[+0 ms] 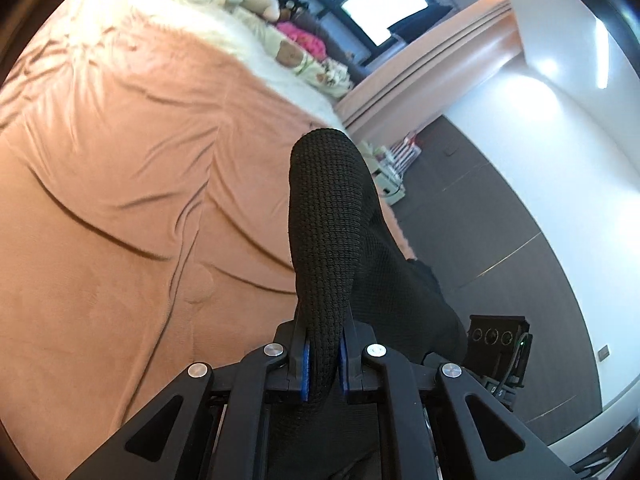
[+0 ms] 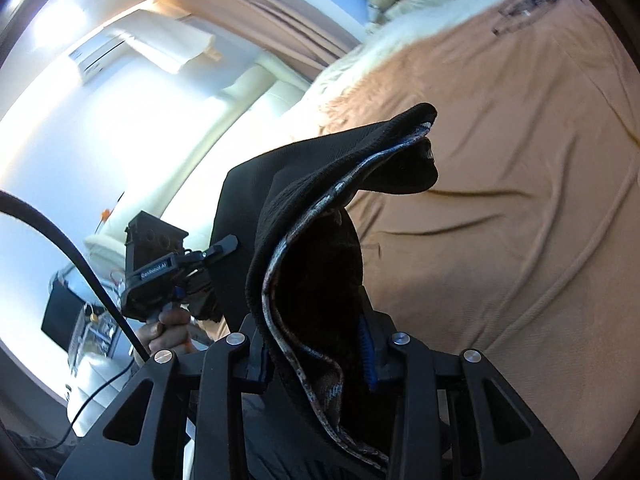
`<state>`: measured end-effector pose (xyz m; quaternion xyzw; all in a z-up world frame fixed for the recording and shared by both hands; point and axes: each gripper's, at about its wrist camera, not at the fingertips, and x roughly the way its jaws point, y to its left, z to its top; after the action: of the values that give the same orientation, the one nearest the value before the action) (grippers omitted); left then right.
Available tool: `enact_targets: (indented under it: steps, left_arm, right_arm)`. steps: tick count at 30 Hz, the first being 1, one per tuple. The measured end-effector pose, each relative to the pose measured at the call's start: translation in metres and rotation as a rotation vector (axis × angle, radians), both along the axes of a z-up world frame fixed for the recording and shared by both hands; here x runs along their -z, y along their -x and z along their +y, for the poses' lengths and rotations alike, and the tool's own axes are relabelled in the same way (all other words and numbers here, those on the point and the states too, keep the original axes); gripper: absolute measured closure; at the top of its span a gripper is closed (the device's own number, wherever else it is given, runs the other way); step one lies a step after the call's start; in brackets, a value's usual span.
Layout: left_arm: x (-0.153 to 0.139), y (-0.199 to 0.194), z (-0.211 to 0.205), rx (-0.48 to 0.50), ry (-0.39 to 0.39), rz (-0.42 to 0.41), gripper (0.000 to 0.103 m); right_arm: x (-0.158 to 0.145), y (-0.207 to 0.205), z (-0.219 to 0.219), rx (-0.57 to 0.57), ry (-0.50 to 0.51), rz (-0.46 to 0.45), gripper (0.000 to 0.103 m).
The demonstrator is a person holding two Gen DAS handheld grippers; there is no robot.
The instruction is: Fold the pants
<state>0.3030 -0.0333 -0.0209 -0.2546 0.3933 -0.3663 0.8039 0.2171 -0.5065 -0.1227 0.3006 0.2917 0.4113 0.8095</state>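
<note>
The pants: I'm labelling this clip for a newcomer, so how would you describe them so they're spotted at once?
Start from the big orange bedspread that fills the room's middle. Above it, both grippers hold up one dark garment: the left gripper and the right gripper each have their fingers shut on it. Those are the pants, the only black knit cloth here, with a patterned lining at the edge.

A bed [image 1: 120, 208] under a wrinkled tan cover [image 2: 500, 240], with a white furry blanket [image 1: 256, 40] across its far end. Stuffed toys [image 1: 260, 4] and pillows [image 1: 320, 72] lie beyond that.
</note>
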Motion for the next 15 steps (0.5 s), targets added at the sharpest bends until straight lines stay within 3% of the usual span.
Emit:
enact_targets:
  steps: [15]
  left_arm:
    - [-0.089,0.062,0.066,-0.132,0.051,-0.155,0.092]
  right_arm:
    - [-0.092,0.059,0.025,-0.022,0.094,-0.175,0.072]
